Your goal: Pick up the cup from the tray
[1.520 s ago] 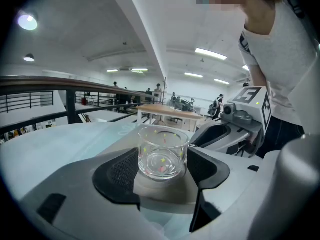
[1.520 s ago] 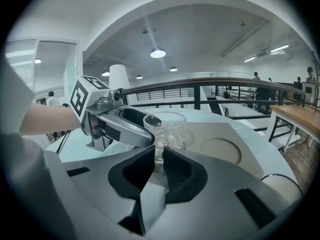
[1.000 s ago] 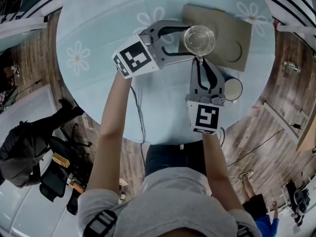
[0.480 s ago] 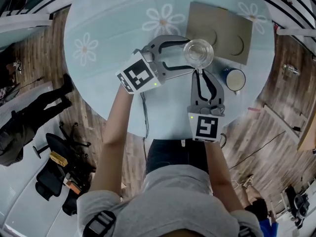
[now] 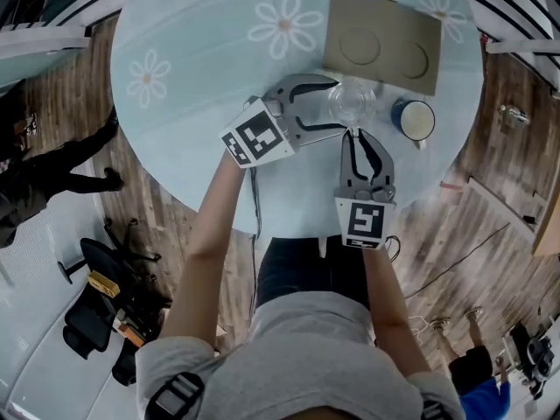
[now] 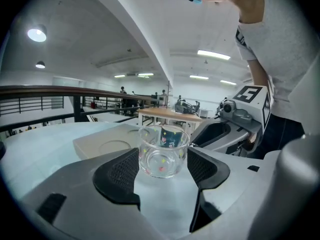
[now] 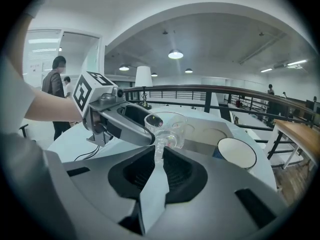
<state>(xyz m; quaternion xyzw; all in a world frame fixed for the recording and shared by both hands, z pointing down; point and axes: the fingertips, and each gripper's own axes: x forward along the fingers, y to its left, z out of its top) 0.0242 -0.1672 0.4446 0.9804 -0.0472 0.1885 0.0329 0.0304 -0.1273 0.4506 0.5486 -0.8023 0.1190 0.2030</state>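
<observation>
- The left gripper clamps the glass cup across its body, jaws wide.
- The right gripper pinches the handle, jaws nearly together.
- The cup is off the tray, near a blue mug.

The person wears a light grey short-sleeved shirt and, below it, what looks like dark shorts, though that patch is small and shadowed. A dark strap with a buckle lies on the shoulder. The left gripper and the right gripper share one build: smooth grey curved shells, jaws lined with black pads of fine mesh texture, and at the rear a white marker cube printed with black square patterns. A thin dark cable hangs from the left one.
</observation>
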